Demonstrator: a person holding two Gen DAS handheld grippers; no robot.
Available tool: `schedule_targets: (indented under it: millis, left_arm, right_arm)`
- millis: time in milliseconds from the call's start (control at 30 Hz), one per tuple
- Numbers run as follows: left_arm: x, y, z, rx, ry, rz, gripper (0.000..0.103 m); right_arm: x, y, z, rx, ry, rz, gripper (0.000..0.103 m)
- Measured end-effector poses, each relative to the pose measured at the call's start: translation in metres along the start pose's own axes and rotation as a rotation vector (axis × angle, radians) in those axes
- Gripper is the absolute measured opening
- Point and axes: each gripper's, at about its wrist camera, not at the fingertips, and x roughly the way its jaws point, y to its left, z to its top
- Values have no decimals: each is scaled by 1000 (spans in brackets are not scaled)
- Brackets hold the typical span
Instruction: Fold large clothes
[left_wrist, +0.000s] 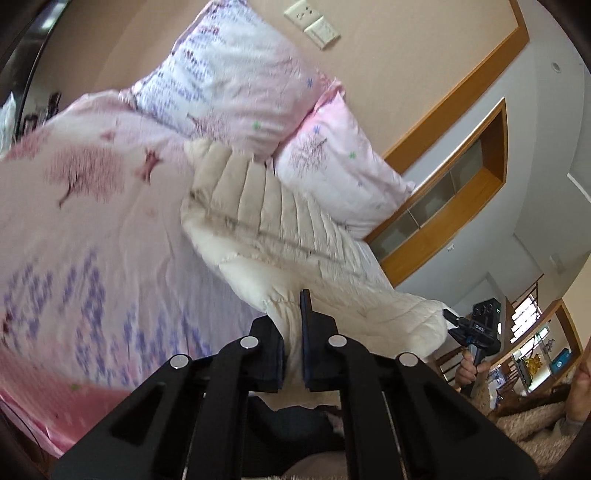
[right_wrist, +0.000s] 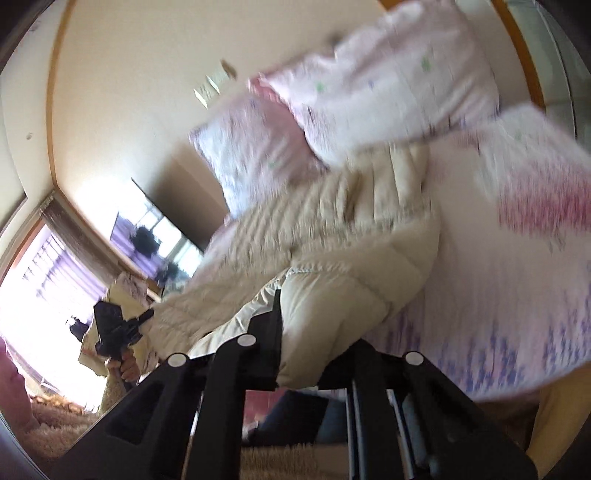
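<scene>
Left wrist view shows both grippers, left gripper (left_wrist: 293, 332) and right gripper (right_wrist: 314, 343), pinching the cream puffer jacket (left_wrist: 280, 229) (lifted, hardly folded yet) over the bed (left_wrist: 92, 240).

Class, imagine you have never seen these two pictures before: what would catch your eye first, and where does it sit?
First, the cream quilted jacket, stretched across the pink floral bedspread and reaching toward both cameras. Each black gripper, left and right, has its fingers closed on a lower edge of that jacket. Behind it, two pink patterned pillows lean against the beige wall.
</scene>
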Motion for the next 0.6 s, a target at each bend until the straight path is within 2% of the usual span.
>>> schedule_targets:
  millis: [200, 367, 467, 600]
  left_arm:
    - [17, -9, 47, 26, -78, 31, 6]
    - [37, -14, 95, 30, -146, 66, 6]
    - [56, -14, 128, 23, -159, 105, 6]
    - [89, -9, 175, -5, -142, 154, 6]
  right_arm:
    - [7, 19, 45, -98, -138, -108, 12]
    - [34, 41, 92, -183, -234, -221, 12]
    - [52, 43, 123, -192, -273, -267, 12]
    - [84, 27, 168, -159, -283, -341, 12]
